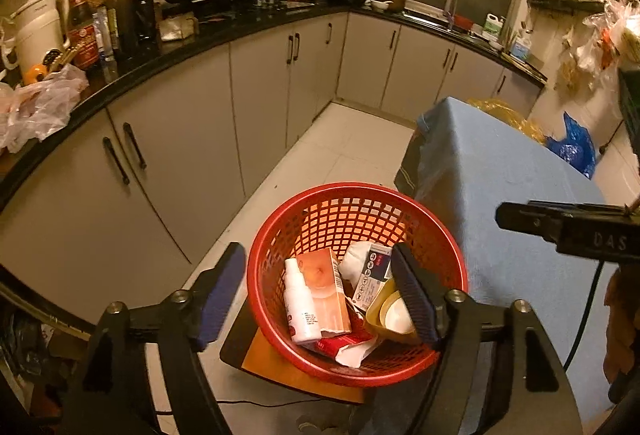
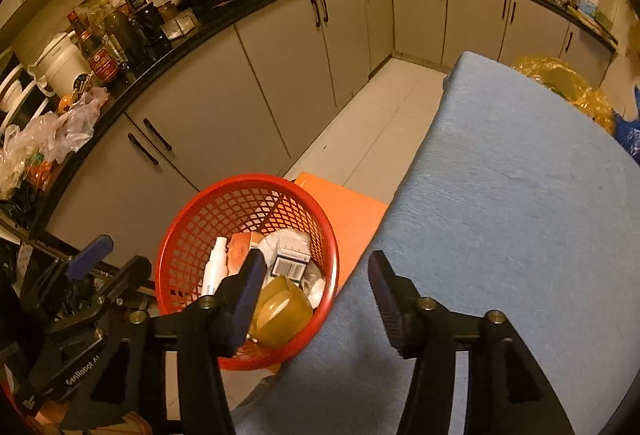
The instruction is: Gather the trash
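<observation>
**Over the red basket, both tools released**

Beside the blue-covered table [image 2: 520, 195], a red mesh basket [image 1: 448, 255] is seen resting on an orange-topped stool [image 2: 344, 211], its rim close against the cloth's edge. Collected trash lies inside the basket: a white spray bottle [image 1: 300, 303], an orange carton [image 1: 326, 291] leaning beside the bottle, a white and blue printed box [image 1: 374, 271], a crumpled white wad [image 1: 354, 259], a yellowish roll of tape [image 2: 280, 311], and torn red and white wrapping [image 1: 348, 347] at the bottom.

The left tool [image 1: 320, 299] is held above the basket with its jaws spread wide; nothing is gripped between the blue pads. The right tool [image 2: 316, 295] is held over the basket's rim and the table's edge, likewise spread apart and empty, with one pad above the tape roll and the other above the cloth. Nothing is seen lying on the visible part of the cloth.
</observation>
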Action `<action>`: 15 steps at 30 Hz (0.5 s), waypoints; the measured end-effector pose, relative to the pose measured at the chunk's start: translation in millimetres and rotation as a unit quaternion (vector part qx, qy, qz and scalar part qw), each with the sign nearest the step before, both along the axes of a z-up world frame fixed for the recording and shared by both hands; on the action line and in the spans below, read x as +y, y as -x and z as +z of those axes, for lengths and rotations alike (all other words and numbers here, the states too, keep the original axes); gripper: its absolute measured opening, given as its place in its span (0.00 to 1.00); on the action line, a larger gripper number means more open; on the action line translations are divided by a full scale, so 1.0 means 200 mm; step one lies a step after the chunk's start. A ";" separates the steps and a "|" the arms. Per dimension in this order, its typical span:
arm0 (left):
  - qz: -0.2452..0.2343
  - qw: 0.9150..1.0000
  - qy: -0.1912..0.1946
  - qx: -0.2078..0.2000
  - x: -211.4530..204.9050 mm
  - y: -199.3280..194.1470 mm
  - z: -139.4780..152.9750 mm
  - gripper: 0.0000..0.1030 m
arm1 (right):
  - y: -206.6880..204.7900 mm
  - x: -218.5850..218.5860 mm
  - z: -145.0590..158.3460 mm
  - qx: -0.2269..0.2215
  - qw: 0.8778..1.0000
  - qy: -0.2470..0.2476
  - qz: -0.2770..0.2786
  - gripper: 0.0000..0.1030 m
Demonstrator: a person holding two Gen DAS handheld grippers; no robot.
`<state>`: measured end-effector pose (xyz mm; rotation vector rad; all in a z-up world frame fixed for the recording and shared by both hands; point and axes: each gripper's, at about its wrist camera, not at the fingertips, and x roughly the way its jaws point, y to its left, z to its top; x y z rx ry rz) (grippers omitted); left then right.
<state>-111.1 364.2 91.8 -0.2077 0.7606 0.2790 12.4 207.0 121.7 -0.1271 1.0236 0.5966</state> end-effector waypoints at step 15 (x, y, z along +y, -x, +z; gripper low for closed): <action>0.109 0.994 0.000 0.000 -0.15 0.26 0.15 0.91 | 0.36 -0.34 0.18 -0.081 0.995 0.042 0.046 0.84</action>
